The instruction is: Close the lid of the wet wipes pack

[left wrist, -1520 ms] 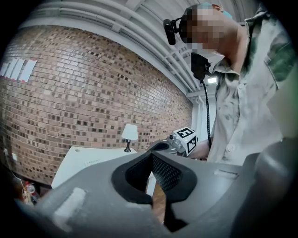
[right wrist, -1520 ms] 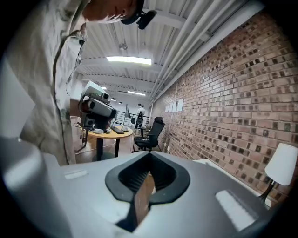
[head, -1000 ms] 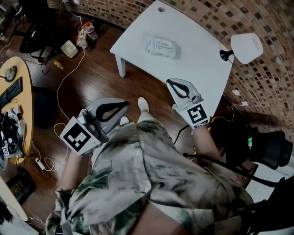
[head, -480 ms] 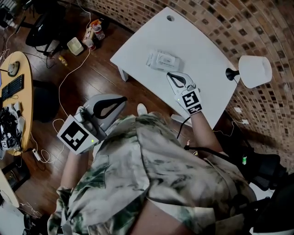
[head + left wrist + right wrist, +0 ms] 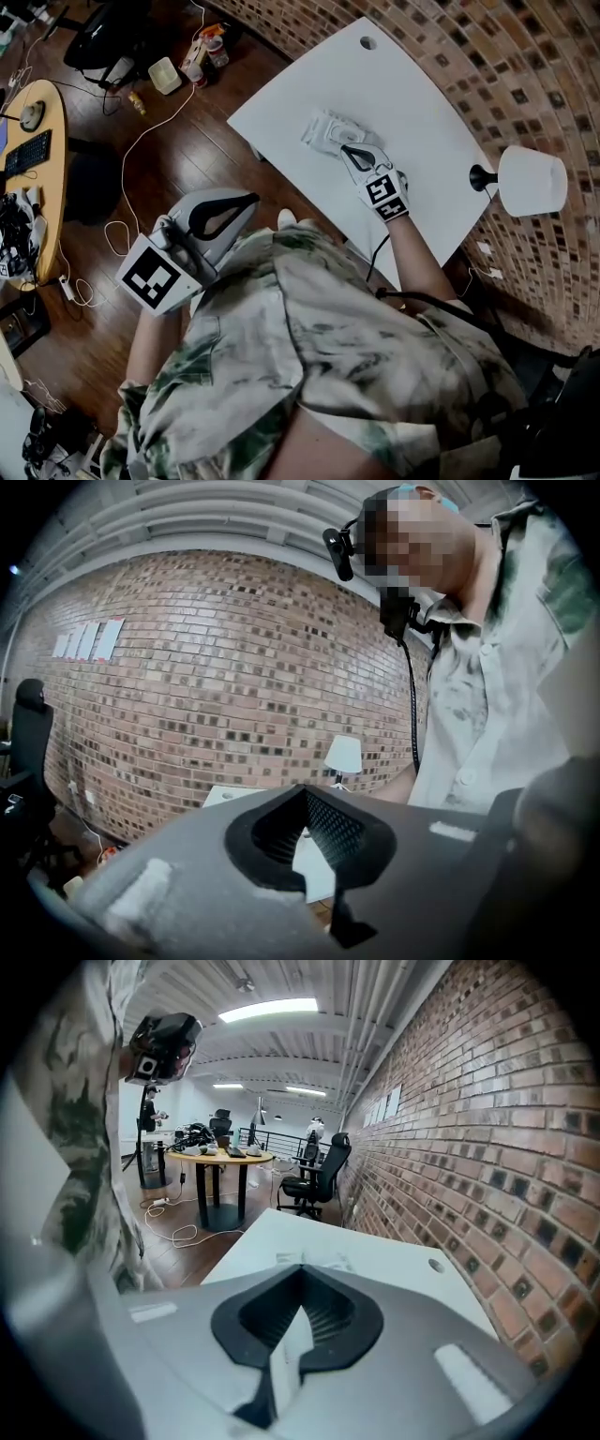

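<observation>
The wet wipes pack (image 5: 328,129) lies flat on the white table (image 5: 412,103), white with a pale label. I cannot tell how its lid stands. My right gripper (image 5: 345,148) has its shut tips at the pack's near right edge, nothing held between them. In the right gripper view the pack (image 5: 317,1260) shows just beyond the closed tips (image 5: 302,1269). My left gripper (image 5: 253,199) is shut and empty, held low by the person's body over the wooden floor, well left of the table. Its view looks past its tips (image 5: 305,789) toward the table (image 5: 225,795).
A white lamp (image 5: 532,180) stands at the table's right end against the brick wall (image 5: 525,66). A cable hole (image 5: 367,43) is at the table's far end. Cables (image 5: 131,159) and small items lie on the floor, with a round desk (image 5: 33,141) at left.
My right gripper has travelled forward across the table from near the person's body to the wipes pack. The left gripper has stayed about where it was.
</observation>
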Available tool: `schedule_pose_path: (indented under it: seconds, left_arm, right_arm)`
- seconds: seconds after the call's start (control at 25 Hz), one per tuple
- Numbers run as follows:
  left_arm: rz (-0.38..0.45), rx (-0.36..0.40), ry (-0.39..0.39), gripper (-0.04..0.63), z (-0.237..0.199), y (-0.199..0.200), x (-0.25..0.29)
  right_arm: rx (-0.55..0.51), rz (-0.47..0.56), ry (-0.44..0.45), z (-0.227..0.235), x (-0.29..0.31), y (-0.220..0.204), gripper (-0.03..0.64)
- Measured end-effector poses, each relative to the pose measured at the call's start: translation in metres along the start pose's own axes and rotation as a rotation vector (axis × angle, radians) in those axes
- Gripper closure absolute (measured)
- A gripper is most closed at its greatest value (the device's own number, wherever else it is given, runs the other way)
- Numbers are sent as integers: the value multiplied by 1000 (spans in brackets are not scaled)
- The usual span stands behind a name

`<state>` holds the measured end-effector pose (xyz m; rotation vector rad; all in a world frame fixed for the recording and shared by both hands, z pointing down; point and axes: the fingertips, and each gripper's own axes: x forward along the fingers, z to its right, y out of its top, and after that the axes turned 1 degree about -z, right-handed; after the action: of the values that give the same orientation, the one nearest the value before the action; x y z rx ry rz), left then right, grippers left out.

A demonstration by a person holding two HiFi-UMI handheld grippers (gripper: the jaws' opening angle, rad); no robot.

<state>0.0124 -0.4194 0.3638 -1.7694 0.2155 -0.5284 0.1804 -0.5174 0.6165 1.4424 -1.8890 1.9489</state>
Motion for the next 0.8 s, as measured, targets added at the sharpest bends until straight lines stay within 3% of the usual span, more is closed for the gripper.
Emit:
schedule_pose_path:
  seconds: [0.36,0.8]
  left_arm:
    - [-14,-7,49,597,-8,0,7]
    - [-19,-21,55,597,-14,2,17]
  right_arm:
    - [-5,-14,26,18,20,-8,612]
    - [36,-51,45,35,36,-20,612]
